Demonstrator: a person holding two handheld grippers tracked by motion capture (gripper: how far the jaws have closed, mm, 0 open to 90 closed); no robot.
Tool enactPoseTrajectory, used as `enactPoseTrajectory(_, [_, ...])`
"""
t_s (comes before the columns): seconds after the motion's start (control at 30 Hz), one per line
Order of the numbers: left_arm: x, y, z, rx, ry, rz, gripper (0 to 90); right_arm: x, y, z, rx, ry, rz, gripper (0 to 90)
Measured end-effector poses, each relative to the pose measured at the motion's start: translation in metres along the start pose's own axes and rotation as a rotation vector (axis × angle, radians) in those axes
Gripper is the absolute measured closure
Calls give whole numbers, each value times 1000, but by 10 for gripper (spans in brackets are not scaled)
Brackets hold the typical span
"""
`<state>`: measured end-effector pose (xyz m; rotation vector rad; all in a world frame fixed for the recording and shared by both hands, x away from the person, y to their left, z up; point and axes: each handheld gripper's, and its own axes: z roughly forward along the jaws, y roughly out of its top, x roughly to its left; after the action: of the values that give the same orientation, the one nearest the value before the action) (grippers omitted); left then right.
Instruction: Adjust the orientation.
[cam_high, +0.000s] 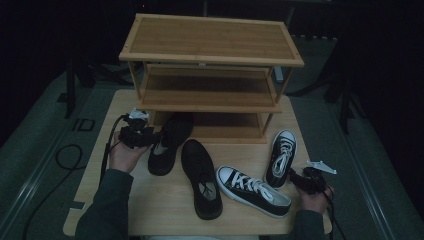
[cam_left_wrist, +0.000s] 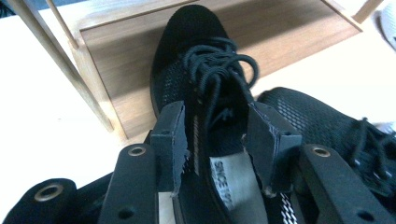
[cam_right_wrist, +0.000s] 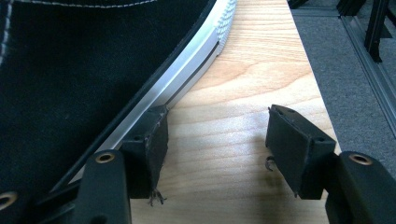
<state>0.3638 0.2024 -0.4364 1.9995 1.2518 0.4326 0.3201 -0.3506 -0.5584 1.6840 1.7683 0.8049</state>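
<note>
left gripper: your jaws wide, straddling the black mesh lace-up shoe's collar, not pinching
shoe: toe on wooden rack's bottom shelf
right gripper: wide, empty, beside black canvas sneaker

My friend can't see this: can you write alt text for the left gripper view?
Two open black jaws straddle the opening of a black mesh shoe whose toe rests on a wooden rack's bottom shelf; a second black shoe lies right.
</note>
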Motion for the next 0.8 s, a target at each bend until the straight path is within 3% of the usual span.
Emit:
enactPoseTrajectory(0.2, [-11,-8,-17,-2,-20,42,623,0,0,0,0,0,1,388])
enactPoseTrajectory(0.5, [-23,-24,-39,9,-36,95,880,0,0,0,0,0,1,388])
enactPoseTrajectory(0.8, [-32,-48,-51,35,-26,105,897,0,0,0,0,-1,0,388])
